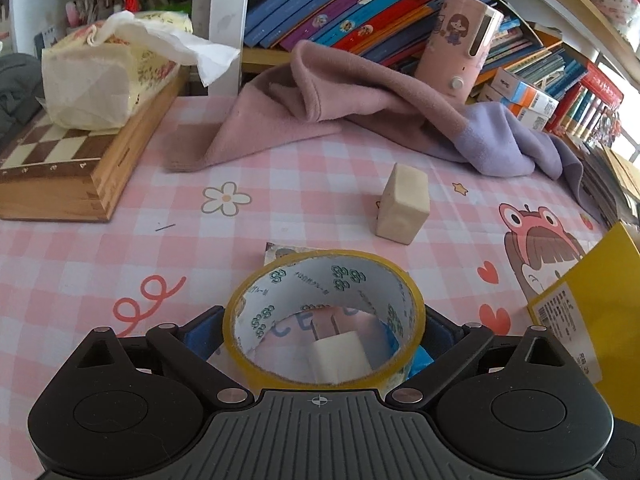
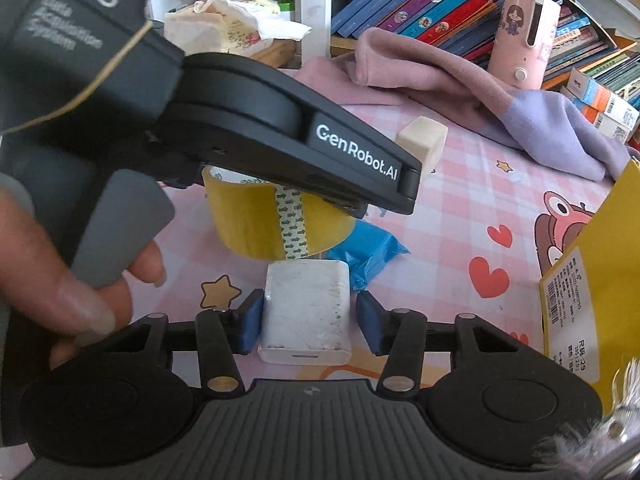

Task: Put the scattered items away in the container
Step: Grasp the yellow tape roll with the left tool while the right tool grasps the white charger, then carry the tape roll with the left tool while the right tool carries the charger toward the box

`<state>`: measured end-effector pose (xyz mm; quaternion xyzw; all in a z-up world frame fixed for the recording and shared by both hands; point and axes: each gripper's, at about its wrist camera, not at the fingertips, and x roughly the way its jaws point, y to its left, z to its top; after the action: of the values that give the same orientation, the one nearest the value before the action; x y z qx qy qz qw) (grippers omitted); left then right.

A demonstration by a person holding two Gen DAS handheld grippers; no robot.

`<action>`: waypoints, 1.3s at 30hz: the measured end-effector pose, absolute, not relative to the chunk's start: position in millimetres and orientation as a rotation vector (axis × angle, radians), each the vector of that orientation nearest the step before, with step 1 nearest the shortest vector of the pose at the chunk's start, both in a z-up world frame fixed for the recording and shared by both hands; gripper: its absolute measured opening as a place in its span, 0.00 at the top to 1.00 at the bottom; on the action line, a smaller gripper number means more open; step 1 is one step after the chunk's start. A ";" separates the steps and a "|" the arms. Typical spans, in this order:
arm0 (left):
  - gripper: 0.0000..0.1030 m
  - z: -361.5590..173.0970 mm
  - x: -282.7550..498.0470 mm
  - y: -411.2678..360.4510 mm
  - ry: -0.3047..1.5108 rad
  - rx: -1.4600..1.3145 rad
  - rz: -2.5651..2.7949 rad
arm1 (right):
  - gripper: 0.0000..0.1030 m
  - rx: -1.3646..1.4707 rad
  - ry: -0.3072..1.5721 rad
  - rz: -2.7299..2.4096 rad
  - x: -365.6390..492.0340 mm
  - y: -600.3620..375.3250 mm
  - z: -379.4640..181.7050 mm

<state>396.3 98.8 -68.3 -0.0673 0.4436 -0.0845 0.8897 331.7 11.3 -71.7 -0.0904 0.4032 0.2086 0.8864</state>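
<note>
The roll of yellow packing tape [image 1: 325,316] is clamped between the blue pads of the left gripper [image 1: 320,332], held off the pink checked tablecloth [image 1: 120,248] with its open core facing the left wrist camera. In the right wrist view the same roll hangs under the black body of the left gripper, at the near left of the scene, with a strip of green-printed tape end down its side.

Just nearer than the roll lies a white charger block [image 2: 305,312] flat on the cloth. The right gripper [image 2: 306,320] straddles it: the left pad [image 2: 250,326] touches the block's side, while the right pad [image 2: 370,326] stands a little off it, so the jaws are not yet clamped on it. A crumpled blue wrapper [image 2: 370,252] lies just beyond the block, to the right.

Farther back stands a cream cube-shaped block [image 1: 403,204]. The yellow box [image 2: 588,292] rises at the right edge. A pink-and-lilac cloth [image 1: 360,112] lies far, before a row of books [image 1: 360,12]; a wooden chessboard box [image 1: 68,164] carrying a tissue pack [image 1: 96,80] sits far left.
</note>
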 end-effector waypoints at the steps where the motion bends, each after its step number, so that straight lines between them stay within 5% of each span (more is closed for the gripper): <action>1: 0.06 -68.3 397.0 99.6 0.921 -0.146 -0.181 | 0.60 -0.194 0.838 0.439 331.0 12.3 -71.4; 39: 0.11 17.2 178.0 161.4 0.794 -0.342 -0.164 | 0.60 -0.113 0.801 0.462 181.3 -45.7 11.5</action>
<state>178.0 161.5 17.2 -0.1654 0.3843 -0.0793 0.9048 181.3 -45.7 11.5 -0.0544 0.3863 0.2229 0.8934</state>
